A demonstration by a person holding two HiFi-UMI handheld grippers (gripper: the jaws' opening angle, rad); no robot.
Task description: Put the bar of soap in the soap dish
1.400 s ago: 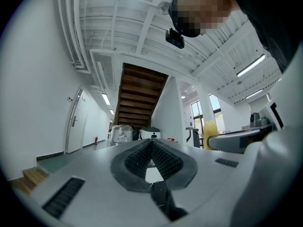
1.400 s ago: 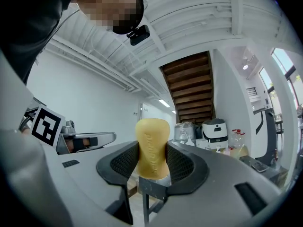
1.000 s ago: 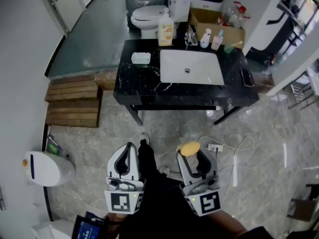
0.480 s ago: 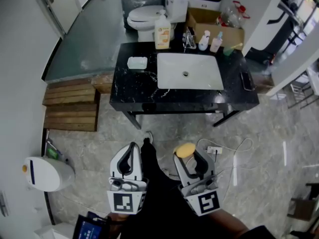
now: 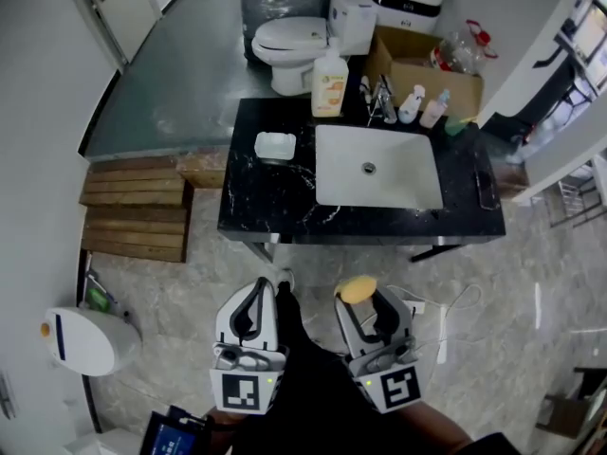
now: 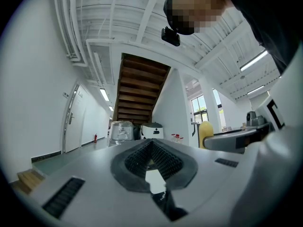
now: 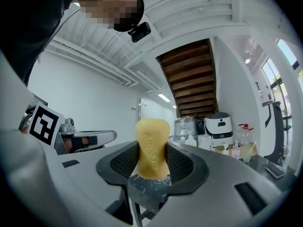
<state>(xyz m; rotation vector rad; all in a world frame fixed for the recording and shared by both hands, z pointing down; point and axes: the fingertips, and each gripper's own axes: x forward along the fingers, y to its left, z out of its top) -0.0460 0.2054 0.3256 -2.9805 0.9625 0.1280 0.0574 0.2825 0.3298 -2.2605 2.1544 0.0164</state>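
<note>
Only the head view shows the soap dish [image 5: 275, 146], set on the black worktop [image 5: 285, 211] left of the sink [image 5: 377, 169], well apart from the right tongs [image 5: 359, 295]. In the right gripper view the bar of soap [image 7: 152, 148] is seen clamped upright between their jaws. The left tongs [image 6: 152, 151] are closed, with nothing held.

The bar of soap [image 7: 151, 145] in the right gripper [image 7: 151, 162] looked waxy and matt, with moulded lettering on its face; the pads [image 7: 182, 163] against it were black ribbed rubber; both shells were smooth matt grey plastic, the left gripper [image 6: 152, 157] alike; well ahead, the countertop [image 5: 275, 207] was glossy black veined stone; the basin [image 5: 379, 173] glazed white; the soap dish [image 5: 275, 146] pale and smooth, seemingly plastic; ahead-left lay bare wooden slats [image 5: 133, 211].
</note>
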